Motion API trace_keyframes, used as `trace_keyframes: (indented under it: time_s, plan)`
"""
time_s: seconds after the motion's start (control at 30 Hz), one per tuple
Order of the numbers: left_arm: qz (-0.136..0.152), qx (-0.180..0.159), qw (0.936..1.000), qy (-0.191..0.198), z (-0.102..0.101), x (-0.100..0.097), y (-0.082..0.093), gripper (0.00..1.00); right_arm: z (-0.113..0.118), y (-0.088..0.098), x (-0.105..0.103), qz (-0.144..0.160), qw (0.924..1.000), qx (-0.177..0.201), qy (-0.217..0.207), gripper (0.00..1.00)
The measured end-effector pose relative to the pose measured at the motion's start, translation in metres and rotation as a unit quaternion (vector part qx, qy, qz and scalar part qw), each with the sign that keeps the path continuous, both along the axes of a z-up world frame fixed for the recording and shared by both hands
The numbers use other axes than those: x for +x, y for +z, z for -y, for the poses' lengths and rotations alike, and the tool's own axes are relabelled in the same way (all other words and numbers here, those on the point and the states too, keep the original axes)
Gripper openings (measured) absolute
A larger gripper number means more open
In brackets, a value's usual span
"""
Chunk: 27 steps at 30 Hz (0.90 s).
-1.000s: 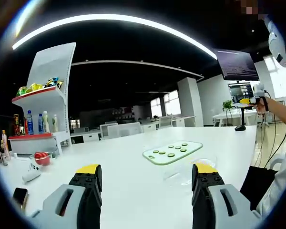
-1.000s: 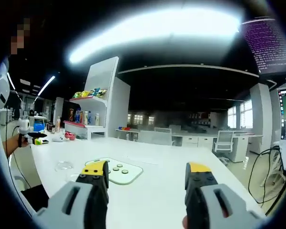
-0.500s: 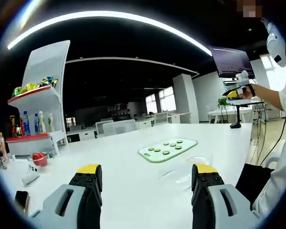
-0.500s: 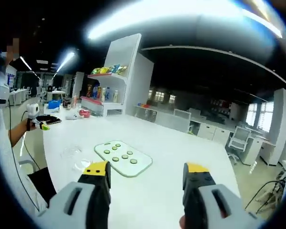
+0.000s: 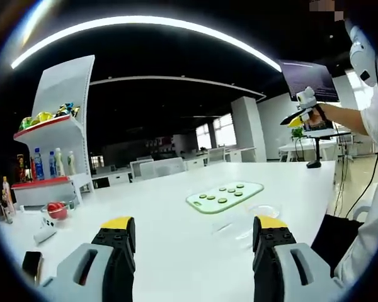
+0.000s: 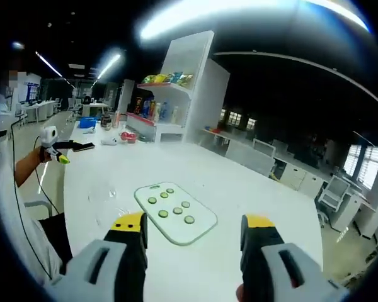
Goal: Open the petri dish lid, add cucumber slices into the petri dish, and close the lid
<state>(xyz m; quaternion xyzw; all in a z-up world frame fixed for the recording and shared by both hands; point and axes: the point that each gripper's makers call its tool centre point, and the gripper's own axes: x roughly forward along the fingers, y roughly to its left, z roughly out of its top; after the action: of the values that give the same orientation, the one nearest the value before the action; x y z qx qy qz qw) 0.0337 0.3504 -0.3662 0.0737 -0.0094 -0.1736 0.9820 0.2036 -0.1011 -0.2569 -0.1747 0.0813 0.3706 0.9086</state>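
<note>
So far both grippers, the left gripper (image 5: 193,236) and the right gripper (image 6: 193,228), hang wide open and empty above the long white table (image 5: 164,207). The clear see-through petri dish (image 5: 263,211), faint and possibly lidded, lies just beside the pale green board (image 6: 176,212) of round green cucumber slices (image 6: 170,203). Its thin lid could easily slip from hard jaws.

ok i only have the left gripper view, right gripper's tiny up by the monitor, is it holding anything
Observer: No. In the right gripper view the right gripper is open, with nothing between its fingers.
Operator: what's it aimed at
Observer: The white board of cucumber slices, lying ahead between those fingers.
Operator: and the dish from there
Observer: The clear petri dish shows faintly between the board and the left gripper.
</note>
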Motion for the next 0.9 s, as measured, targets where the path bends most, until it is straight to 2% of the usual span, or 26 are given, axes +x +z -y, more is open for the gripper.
trace_keyframes:
  time_s: [0.33,0.63,0.9]
  plan:
    - [-0.007,0.002,0.9999,0.007,0.000,-0.001,-0.004,0.76,-0.036,-0.016,0.033,-0.020,0.9987,-0.034,0.033,0.59]
    - [-0.010,0.002,0.9999,0.004,0.005,-0.002,-0.005,0.76,-0.053,-0.028,0.054,-0.034,0.9974,-0.046,0.044,0.58]
    - [-0.017,0.003,0.9998,0.005,0.006,-0.002,-0.010,0.75,-0.068,-0.050,0.080,-0.055,0.9947,-0.072,0.049,0.57]
